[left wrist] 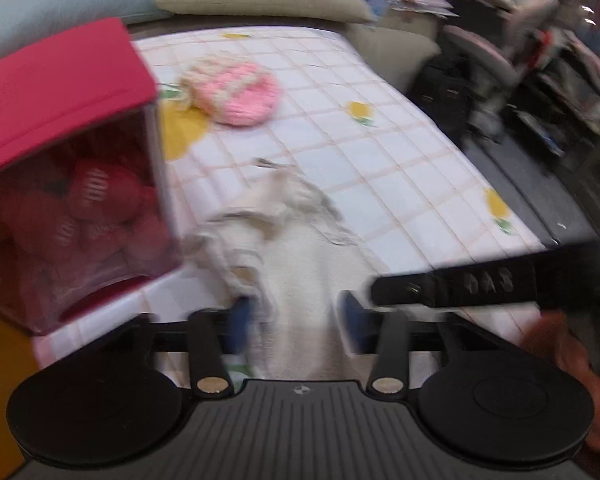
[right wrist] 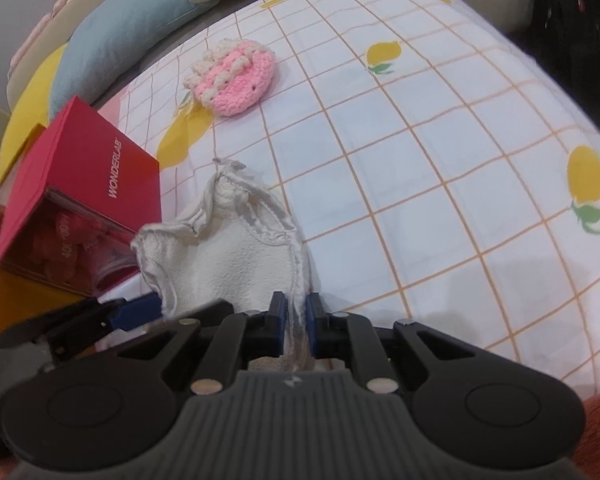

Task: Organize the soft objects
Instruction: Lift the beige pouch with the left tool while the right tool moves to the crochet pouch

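Bed surface, checked lemon-print sheet [right wrist: 420, 184], pillows at far edge. White cloth pouch [right wrist: 228, 256] lies crumpled near edge of sheet, long axis running away from both grippers toward pink crochet piece [right wrist: 236, 76]. Right gripper [right wrist: 296, 320] narrow, pads pinching pouch's near right hem. Left gripper [left wrist: 296, 316] wide, pads straddling pouch's near end, not pressing; judged nearer pouch's left rim. Red box [right wrist: 84, 184] with clear front just left of pouch, near its open mouth. Pink crochet piece well beyond, untouched.
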Tool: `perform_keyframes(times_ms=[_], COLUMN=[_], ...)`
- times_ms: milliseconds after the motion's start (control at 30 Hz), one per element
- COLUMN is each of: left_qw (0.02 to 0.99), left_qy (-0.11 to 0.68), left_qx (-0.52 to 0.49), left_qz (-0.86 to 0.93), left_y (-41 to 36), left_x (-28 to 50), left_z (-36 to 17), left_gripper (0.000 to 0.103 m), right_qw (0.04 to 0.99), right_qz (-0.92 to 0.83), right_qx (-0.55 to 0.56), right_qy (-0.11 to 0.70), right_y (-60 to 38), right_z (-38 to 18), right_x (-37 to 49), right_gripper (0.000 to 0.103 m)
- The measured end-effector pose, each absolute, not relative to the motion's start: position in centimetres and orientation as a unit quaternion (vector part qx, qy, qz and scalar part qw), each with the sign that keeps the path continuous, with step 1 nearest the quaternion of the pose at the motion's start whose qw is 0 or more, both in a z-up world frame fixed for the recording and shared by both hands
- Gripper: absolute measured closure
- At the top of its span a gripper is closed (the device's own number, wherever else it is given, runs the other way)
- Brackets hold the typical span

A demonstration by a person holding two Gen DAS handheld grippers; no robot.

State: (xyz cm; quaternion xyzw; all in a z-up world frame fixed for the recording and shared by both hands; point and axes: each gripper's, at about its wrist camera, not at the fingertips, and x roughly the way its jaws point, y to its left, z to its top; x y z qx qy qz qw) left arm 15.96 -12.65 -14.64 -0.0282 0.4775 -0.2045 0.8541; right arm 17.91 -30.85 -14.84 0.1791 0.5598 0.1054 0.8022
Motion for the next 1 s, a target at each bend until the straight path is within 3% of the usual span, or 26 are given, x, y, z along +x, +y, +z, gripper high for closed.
perform_keyframes(times_ms=[100,200,267,400,467,633,1000], left_qw=[0.859,0.859,0.86,0.859,0.862,0.863,0.881], left_qy=[0.468,0.474,0.478,0.479,0.472,0.47,0.438], left_qx=[-0.016,-0.007,0.01,0.051,0.065,0.064,0.033], left_qz=[-0.207,-0.192,-0.18,-0.172,-0.174,-0.173,-0.178], left_y=[-13.0,-13.3,-13.5,-14.2,-14.6,-14.9,-14.2], left_x=[15.3,15.5,15.8,15.7,15.1,15.0,15.7], left_z=[-14.8,-15.1,-14.9,-14.9,-14.9,-14.7,-11.1], left_gripper=[0.022,0.032,0.052,0.057,0.067,0.08,0.083], right_qw=[0.794,0.8,0.8,0.798,0.799,0.806,0.849], right_qz=[0.116,0.119,0.12,0.123,0.127,0.128,0.104], right_qx=[0.186,0.165,0.165,0.172,0.167,0.155,0.169], right_qy=[0.567,0.565,0.564,0.565,0.564,0.557,0.489], right_y=[-30.6,-30.0,-30.0,-30.2,-30.1,-29.9,-32.0], right_z=[-15.1,-14.9,-14.9,-15.0,-14.9,-14.5,-11.0], right_x=[18.0,17.9,17.9,18.0,17.9,17.7,16.6], right_gripper=[0.093,0.092,0.092,0.09,0.089,0.087,0.076])
